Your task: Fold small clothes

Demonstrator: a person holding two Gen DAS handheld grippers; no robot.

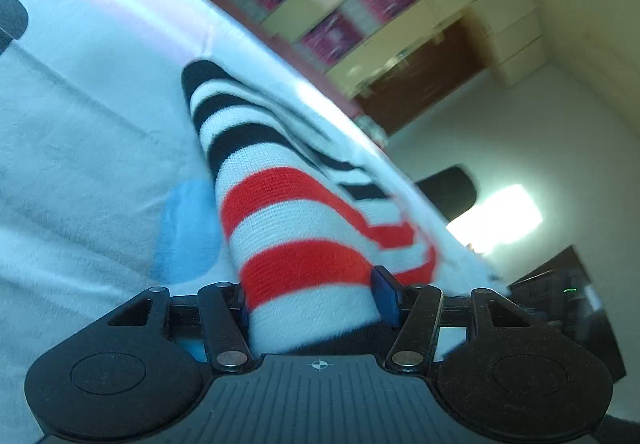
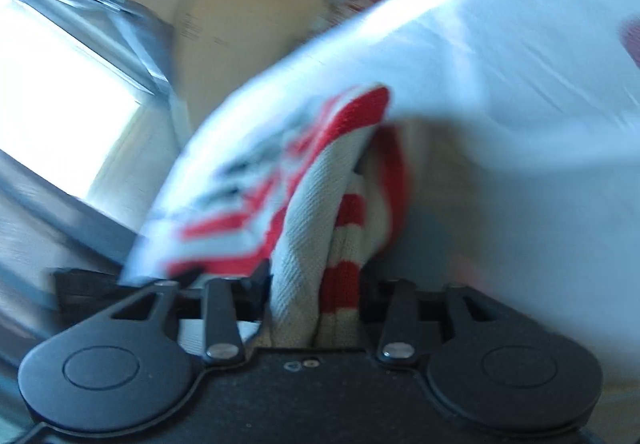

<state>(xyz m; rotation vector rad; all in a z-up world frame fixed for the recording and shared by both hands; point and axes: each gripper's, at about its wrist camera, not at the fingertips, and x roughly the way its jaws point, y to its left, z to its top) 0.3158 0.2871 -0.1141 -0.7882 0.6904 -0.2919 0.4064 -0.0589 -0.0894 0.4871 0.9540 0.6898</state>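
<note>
Now both my grippers have the striped knit garment point(image 1: 296, 219): left gripper point(image 1: 312, 298) clamps one end, right gripper point(image 2: 316, 284) pinches bunched folds, over the white sheet point(image 1: 80, 147).

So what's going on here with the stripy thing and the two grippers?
A person is folding a small striped garment, white with red and black bands, over a white sheet with a pale blue spot. Each hand works a gripper: the left gripper has one end of the knit between its fingers, and the right gripper has a bunched, doubled-up part between its own. Both views are blurred, so whether the pads are pressing or letting go can't be told.
</note>
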